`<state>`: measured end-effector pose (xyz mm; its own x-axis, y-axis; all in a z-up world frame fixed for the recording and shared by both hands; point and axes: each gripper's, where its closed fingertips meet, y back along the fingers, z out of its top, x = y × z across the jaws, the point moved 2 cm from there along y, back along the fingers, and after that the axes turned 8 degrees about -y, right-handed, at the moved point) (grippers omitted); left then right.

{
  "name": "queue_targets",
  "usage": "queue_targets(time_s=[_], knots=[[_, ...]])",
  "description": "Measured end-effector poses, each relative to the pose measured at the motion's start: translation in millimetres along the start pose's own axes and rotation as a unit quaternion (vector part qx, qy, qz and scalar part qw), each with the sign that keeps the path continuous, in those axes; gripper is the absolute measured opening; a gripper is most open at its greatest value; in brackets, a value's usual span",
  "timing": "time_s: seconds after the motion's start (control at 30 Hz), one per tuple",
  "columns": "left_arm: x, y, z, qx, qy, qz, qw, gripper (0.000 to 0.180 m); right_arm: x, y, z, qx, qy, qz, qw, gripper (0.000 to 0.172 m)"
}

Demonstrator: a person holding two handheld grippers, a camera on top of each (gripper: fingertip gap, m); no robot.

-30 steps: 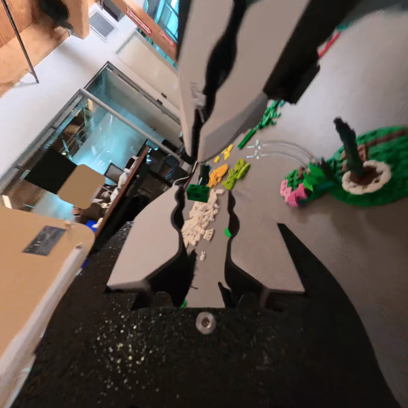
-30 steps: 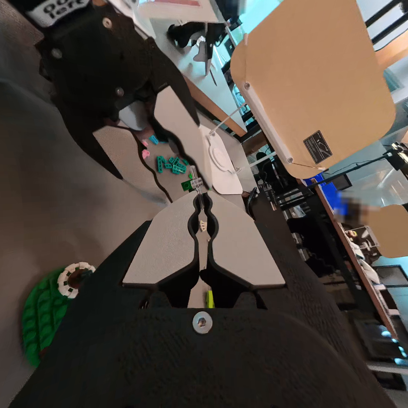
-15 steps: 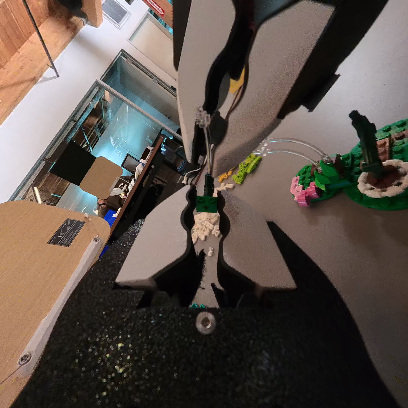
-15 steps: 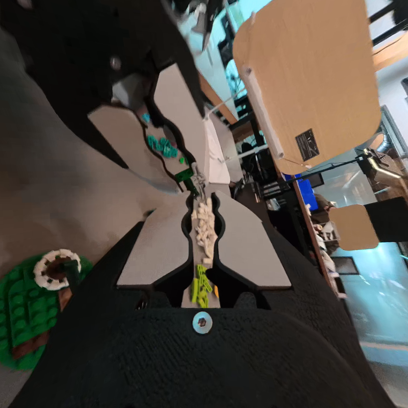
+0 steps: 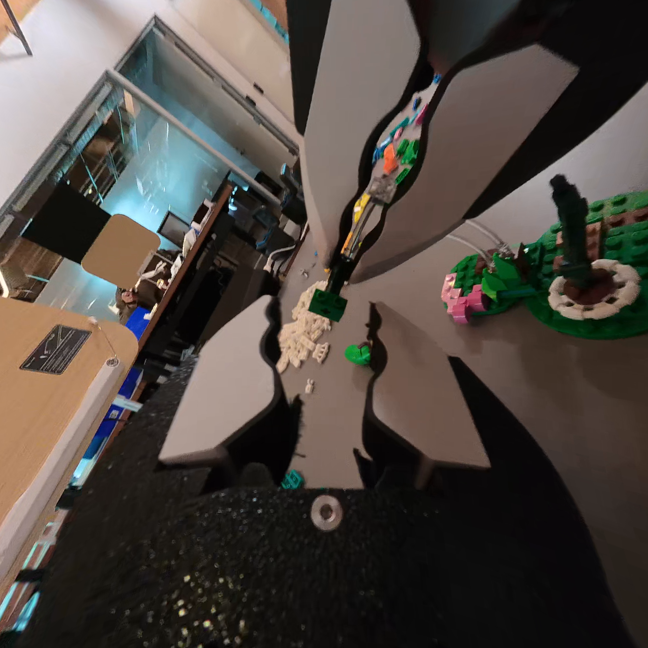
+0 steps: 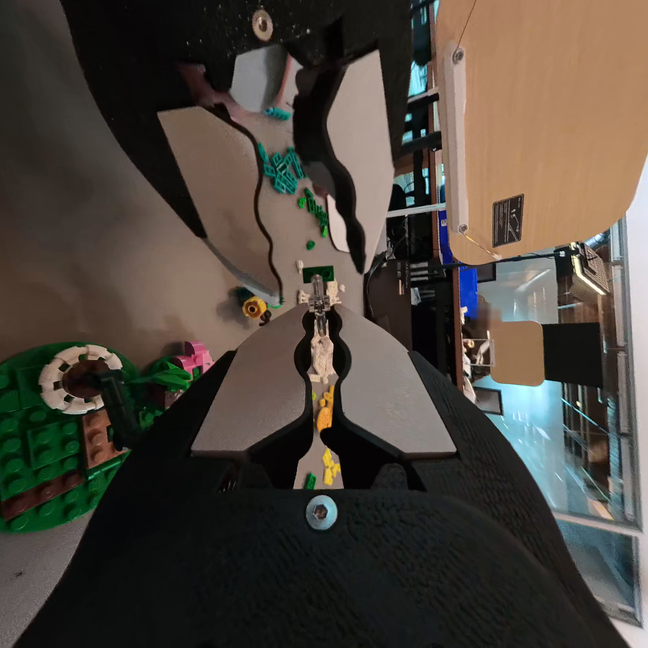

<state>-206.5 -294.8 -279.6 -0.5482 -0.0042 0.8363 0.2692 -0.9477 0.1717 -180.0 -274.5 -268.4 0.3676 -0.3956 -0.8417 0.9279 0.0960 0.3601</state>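
My left gripper (image 5: 324, 308) wide, bare, over white brick pile (image 5: 301, 336) | my right gripper (image 6: 319, 308) clamps clear rod (image 6: 318, 298) bearing green brick (image 5: 328, 305) | grey tabletop (image 5: 526, 385)

Grey table (image 5: 526, 403) strewn with toy bricks (image 5: 301, 336)

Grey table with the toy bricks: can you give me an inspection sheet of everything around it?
Surface: grey table, matte.
Model: round green brick model with white ring and pink flower pieces.
Clutter: cream pieces pile, teal pieces, yellow pieces.
Grippers: left gripper open, holding nothing; right gripper shut on a clear rod, with a green brick just beyond it.
Cables: white cable at the far edge.
Surroundings: wooden chair back, glass wall.
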Motion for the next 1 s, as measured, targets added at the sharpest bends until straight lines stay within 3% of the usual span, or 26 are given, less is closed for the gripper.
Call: queue_targets(time_s=[0.07, 0.27, 0.4, 0.57, 0.67, 1.0], knots=[[-1.0, -2.7, -3.0, 0.019, -0.006, 0.003, 1.000, 0.063, 0.7, -0.6, 0.4, 0.006, 0.006, -0.003, 1.000, 0.006], [-11.4, -7.1, -5.8, 0.049, -0.067, -0.001, 0.997, 0.079, 8.3, 2.7, 11.2, -0.017, 0.013, 0.016, 1.000, 0.006], [-9.1, -5.2, -3.2, 0.041, -0.110, 0.027, 0.993, 0.050, 10.6, 3.1, 12.4, -0.013, 0.021, 0.020, 0.999, 0.006], [-9.2, -7.1, -4.4, 0.058, -0.133, 0.044, 0.988, 0.037, 14.5, 1.5, 13.9, -0.008, 0.032, 0.022, 0.999, 0.006], [-6.2, -6.6, -5.1, 0.066, -0.148, 0.060, 0.985, 0.018, 15.9, 1.0, 14.4, -0.007, 0.033, 0.024, 0.999, 0.006], [-6.5, -5.7, -2.7, 0.058, -0.136, 0.047, 0.988, 0.018, 16.9, 0.4, 15.2, -0.016, -0.013, 0.042, 0.999, 0.013]])
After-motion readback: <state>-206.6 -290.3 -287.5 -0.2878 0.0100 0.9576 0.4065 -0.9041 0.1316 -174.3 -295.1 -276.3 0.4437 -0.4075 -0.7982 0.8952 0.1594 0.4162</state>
